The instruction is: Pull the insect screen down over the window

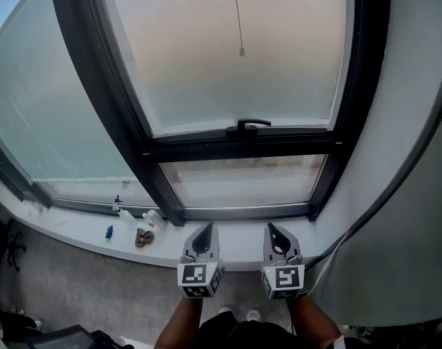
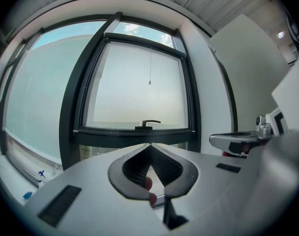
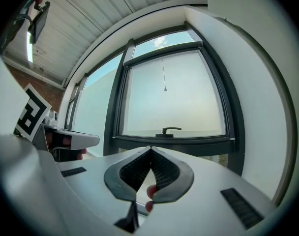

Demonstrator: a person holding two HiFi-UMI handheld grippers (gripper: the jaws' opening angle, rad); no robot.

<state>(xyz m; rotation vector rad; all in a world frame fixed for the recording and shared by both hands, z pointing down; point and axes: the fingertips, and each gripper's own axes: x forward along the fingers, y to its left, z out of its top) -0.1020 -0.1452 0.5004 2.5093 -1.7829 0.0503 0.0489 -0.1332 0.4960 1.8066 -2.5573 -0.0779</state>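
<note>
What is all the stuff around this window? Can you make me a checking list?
Surface: white windowsill below the window.
Job's things: pull cord hangs in front of the upper pane, its end above the window handle; how far down the screen is, cannot tell.
Clutter: small bottles and a blue item on the sill's left part.
Grippers: left gripper and right gripper both shut, empty, side by side, pointing at the window, not touching it.
Cables: dark cable runs down the right wall.
Surroundings: grey floor, big pane at left.
</note>
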